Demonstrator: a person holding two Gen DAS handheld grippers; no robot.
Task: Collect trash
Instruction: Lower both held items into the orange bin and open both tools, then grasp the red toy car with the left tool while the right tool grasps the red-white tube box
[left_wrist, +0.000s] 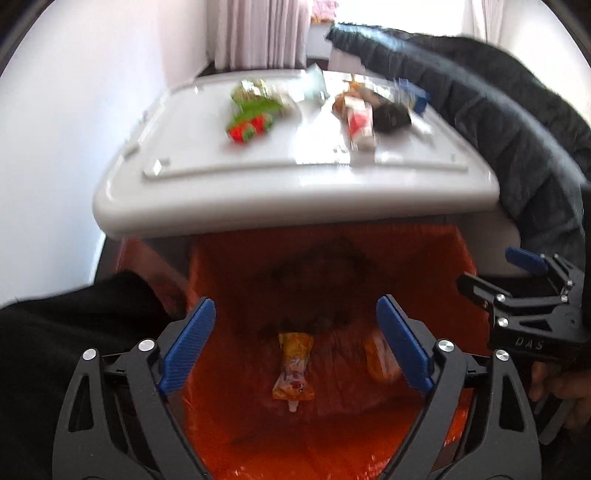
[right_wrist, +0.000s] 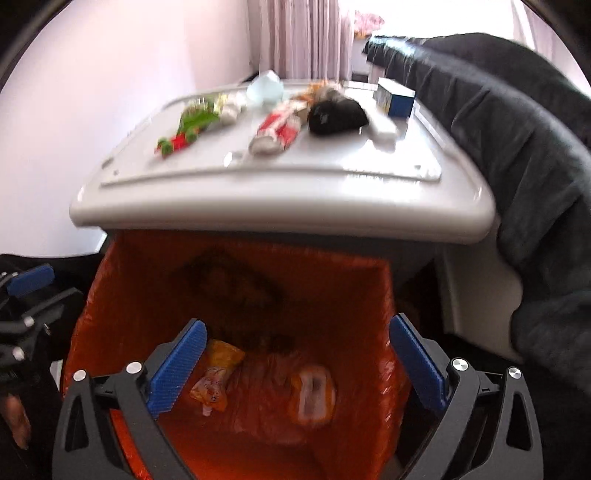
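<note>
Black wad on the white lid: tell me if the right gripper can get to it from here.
Probably yes. The right gripper is open and empty over the bin; the black wad lies uncovered on the lid, a red-white wrapper close beside it.

Home room: pink curtains (right_wrist: 299, 37), white table (right_wrist: 280, 206), dark padded coat (right_wrist: 517, 147) alongside

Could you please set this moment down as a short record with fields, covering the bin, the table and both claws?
bin: orange-lined bin below the table edge, open
in bin: yellow pouch; orange-and-white wrapper
table: white table, trash not yet cleared
on table: green-and-red wrapper; red-and-white wrapper; black crumpled item; blue box
left claw: open, empty, over bin
right claw: open, empty, over bin
beside table: dark jacket
</note>
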